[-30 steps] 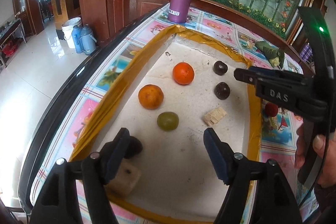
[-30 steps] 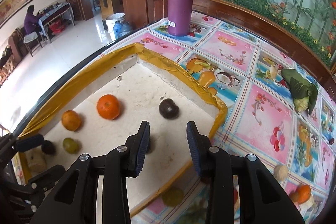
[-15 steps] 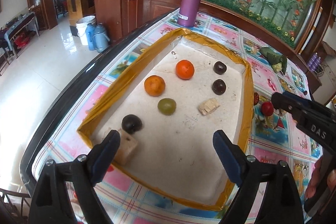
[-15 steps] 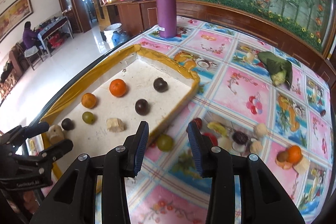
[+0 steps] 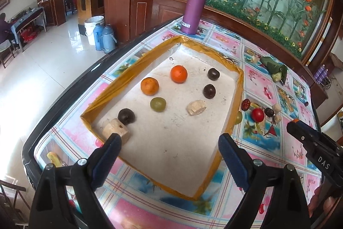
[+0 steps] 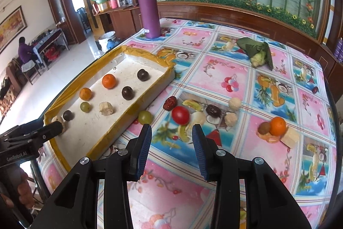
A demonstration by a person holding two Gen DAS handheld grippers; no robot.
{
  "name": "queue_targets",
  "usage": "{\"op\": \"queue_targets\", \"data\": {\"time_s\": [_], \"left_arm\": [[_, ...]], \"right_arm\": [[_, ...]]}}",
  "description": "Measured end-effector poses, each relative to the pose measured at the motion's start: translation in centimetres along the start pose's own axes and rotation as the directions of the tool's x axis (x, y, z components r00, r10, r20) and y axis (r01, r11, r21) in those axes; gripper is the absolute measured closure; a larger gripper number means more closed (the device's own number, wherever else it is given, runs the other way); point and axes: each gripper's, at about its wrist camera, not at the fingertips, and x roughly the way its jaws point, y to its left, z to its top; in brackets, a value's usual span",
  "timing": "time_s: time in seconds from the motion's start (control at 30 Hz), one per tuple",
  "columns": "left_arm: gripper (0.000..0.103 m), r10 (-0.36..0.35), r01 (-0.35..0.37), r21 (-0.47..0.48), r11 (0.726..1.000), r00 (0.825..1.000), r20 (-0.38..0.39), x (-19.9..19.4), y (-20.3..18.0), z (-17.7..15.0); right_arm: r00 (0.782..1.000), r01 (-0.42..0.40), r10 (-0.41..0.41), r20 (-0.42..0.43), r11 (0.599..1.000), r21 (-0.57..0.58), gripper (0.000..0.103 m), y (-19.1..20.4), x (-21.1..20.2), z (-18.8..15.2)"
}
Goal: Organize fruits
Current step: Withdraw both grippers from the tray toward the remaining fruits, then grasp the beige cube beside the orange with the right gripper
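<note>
A shallow white tray (image 5: 184, 149) with a yellow taped rim (image 6: 100, 140) holds two oranges (image 5: 178, 74), a green grape (image 5: 158, 104), three dark round fruits (image 5: 209, 91) and two beige chunks (image 5: 196, 107). On the cloth right of the tray lie a green grape (image 6: 145, 116), a red tomato (image 6: 180, 115), a red date (image 6: 170, 103), a dark fruit (image 6: 213, 111), pale balls (image 6: 235, 103) and an orange (image 6: 277, 126). My left gripper (image 5: 168, 150) is open and empty over the tray's near end. My right gripper (image 6: 171, 141) is open and empty above the cloth, just short of the tomato.
A tall purple flask (image 6: 148, 10) stands at the table's far edge. A leaf-wrapped bundle (image 6: 258, 53) lies at the back right. The table edge (image 5: 64, 100) drops to the floor on the left. A wooden cabinet with a glass front runs behind the table.
Both grippers have pulled back and risen from the tray. The right one has swung right, over the loose fruit on the cloth. Both stayed open and empty.
</note>
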Motion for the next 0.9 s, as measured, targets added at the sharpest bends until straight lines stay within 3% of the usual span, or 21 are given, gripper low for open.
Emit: {"op": "queue_targets", "data": {"time_s": [0.2,0.3,0.47,0.7,0.9], "left_arm": [[0.007,-0.108,0.11,-0.051,0.993,0.993,0.043,-1.1,-1.0,-0.8],[0.007,-0.14,0.141,-0.083,0.987,0.99,0.024,-1.0,-1.5,-1.2],[0.007,-0.032,0.03,0.075,0.997,0.999,0.023,-1.1,-4.0,-1.2],[0.007,-0.033,0.024,0.133,0.991,0.997,0.064,-1.7,-5.3,-1.4],[0.007,0.009,-0.023,0.173,0.985,0.996,0.084,-1.4,-6.1,-1.5]], "right_arm": [[1.0,0.002,-0.002,0.028,1.0,0.013,0.065,-1.0,-1.7,-0.5],[0.999,0.005,-0.006,0.037,1.0,0.017,0.065,-1.5,-2.3,-0.8],[0.999,0.009,-0.011,0.042,0.999,0.031,0.063,-2.5,-2.9,-1.4],[0.998,0.037,-0.039,0.042,0.998,0.058,0.063,-4.3,-3.4,-2.1],[0.996,0.076,-0.079,0.032,0.993,0.086,0.063,-6.4,-3.8,-2.8]]}}
